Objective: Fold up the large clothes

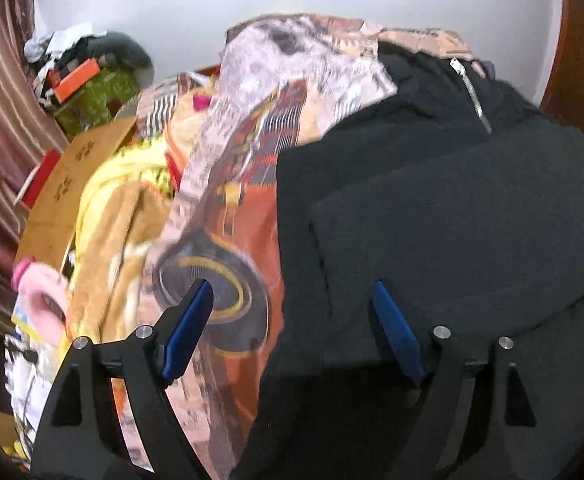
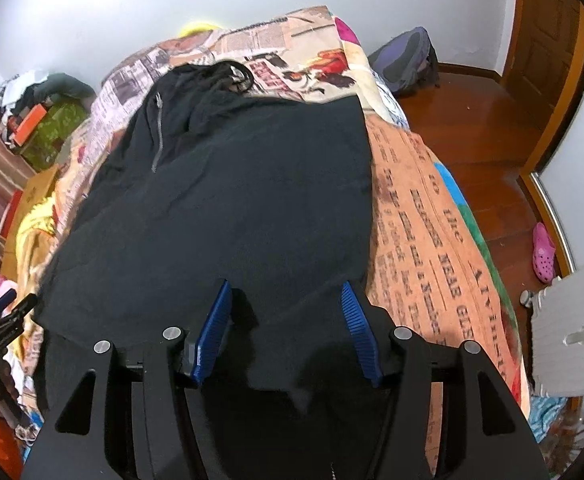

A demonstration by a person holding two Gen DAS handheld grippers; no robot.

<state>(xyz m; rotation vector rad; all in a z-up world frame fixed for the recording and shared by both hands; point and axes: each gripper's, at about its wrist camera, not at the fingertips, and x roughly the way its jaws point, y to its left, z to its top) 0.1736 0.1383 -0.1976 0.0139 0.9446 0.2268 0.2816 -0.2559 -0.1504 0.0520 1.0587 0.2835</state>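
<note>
Right wrist view: the black jacket (image 2: 228,208) is lying flat on the bed (image 2: 424,216), stretching straight ahead of the right gripper (image 2: 286,334).
Long axis: the jacket is running away from the gripper, hem nearest, hood (image 2: 224,74) and zipper (image 2: 158,136) at the far end.
Right gripper: its jaws are standing partly apart over the near hem, close to the jacket's right corner; I cannot tell whether the pads are pinching cloth.
Left gripper (image 1: 292,332): its jaws are spread wide and holding nothing, straddling the jacket's left edge, one finger over the patterned bedcover (image 1: 228,208), the other over black cloth.
Nearer hand: each is sitting by its own hem corner, so I judge a fold would carry the hem forward toward the hood.
</note>
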